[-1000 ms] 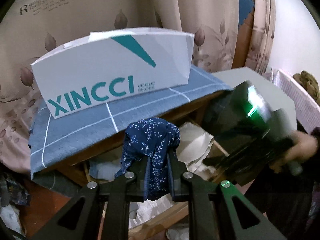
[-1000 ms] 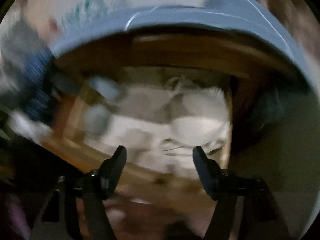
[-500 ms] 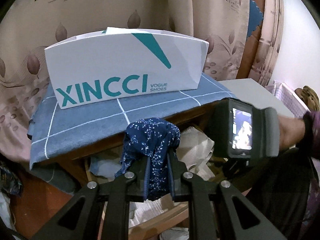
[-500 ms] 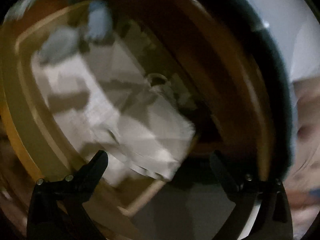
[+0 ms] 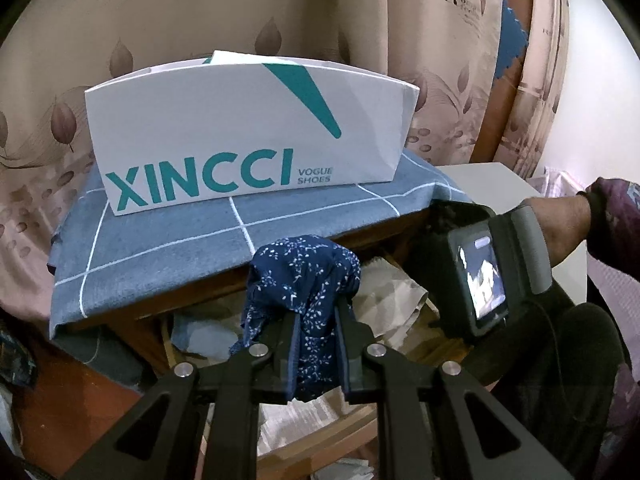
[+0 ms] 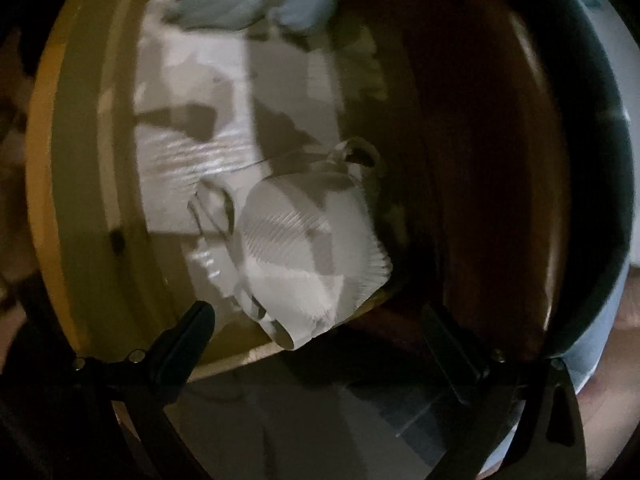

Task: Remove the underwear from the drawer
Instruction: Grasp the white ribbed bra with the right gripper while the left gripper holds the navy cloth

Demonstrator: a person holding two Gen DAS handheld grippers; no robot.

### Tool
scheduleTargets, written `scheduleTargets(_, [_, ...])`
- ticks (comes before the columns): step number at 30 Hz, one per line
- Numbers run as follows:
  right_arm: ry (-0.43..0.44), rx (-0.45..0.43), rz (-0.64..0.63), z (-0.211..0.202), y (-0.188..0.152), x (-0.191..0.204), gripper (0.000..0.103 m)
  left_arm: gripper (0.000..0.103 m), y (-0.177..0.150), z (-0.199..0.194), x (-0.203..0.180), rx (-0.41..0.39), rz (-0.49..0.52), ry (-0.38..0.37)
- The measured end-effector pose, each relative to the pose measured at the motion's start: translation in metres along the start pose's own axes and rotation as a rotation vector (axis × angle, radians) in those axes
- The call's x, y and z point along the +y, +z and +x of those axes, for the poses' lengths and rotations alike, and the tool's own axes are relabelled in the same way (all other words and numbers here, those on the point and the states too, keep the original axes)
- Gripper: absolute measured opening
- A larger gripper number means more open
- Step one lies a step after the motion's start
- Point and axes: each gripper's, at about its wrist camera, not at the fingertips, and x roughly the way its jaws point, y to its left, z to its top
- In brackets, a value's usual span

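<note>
Left gripper (image 5: 316,332), at 6 o'clock of its view, clenched on navy flower-print underwear (image 5: 304,280), lifted clear above the open wooden drawer (image 5: 404,256) and hanging down between the fingers; white shoe box (image 5: 248,136) at 12 o'clock on a blue checked cloth (image 5: 168,240) over the cabinet top, leaf-print curtain (image 5: 200,8) behind. Right gripper (image 6: 316,332) released, jaws spread wide with nothing between them, tilted down into the drawer above pale ribbed underwear (image 6: 312,248) at centre, two light blue pieces (image 6: 224,0) at 12 o'clock, picture dim and slightly blurred. Right hand (image 5: 560,220) at 3 o'clock of the left view, around the gripper's handle.
</note>
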Motion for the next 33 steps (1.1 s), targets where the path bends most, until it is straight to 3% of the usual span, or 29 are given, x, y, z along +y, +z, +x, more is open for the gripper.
scheduleTargets(3, [0.01, 0.027, -0.14, -0.001, 0.001, 0.013, 0.102, 0.016, -0.001, -0.001, -0.005, -0.005, 0.025, 0.0])
scheduleTargets(11, [-0.024, -0.11, -0.431, -0.017, 0.016, 0.032, 0.103, 0.016, -0.001, -0.002, -0.007, -0.007, 0.019, -0.019])
scheduleTargets(15, [-0.114, 0.033, -0.671, 0.0, 0.011, 0.05, 0.103, 0.017, -0.001, -0.003, -0.006, -0.01, 0.016, -0.028])
scheduleTargets(17, [-0.069, 0.076, -0.774, 0.006, 0.004, 0.06, 0.103, 0.017, -0.001, -0.003, -0.005, -0.012, 0.011, -0.033])
scheduleTargets(19, [-0.02, 0.099, -0.79, 0.011, 0.006, 0.057, 0.103, 0.017, 0.0, -0.004, -0.005, -0.016, 0.005, -0.04])
scheduleTargets(22, [0.042, 0.123, -0.691, 0.013, 0.017, 0.042, 0.103, 0.018, 0.0, -0.008, -0.004, -0.028, 0.005, -0.048])
scheduleTargets(29, [0.085, 0.061, -0.601, -0.002, 0.031, 0.033, 0.102, 0.018, 0.0, -0.011, 0.002, -0.029, -0.026, -0.076])
scheduleTargets(33, [0.122, 0.088, -0.591, -0.001, 0.035, 0.033, 0.102, 0.018, 0.0, -0.013, 0.004, -0.034, -0.031, -0.08])
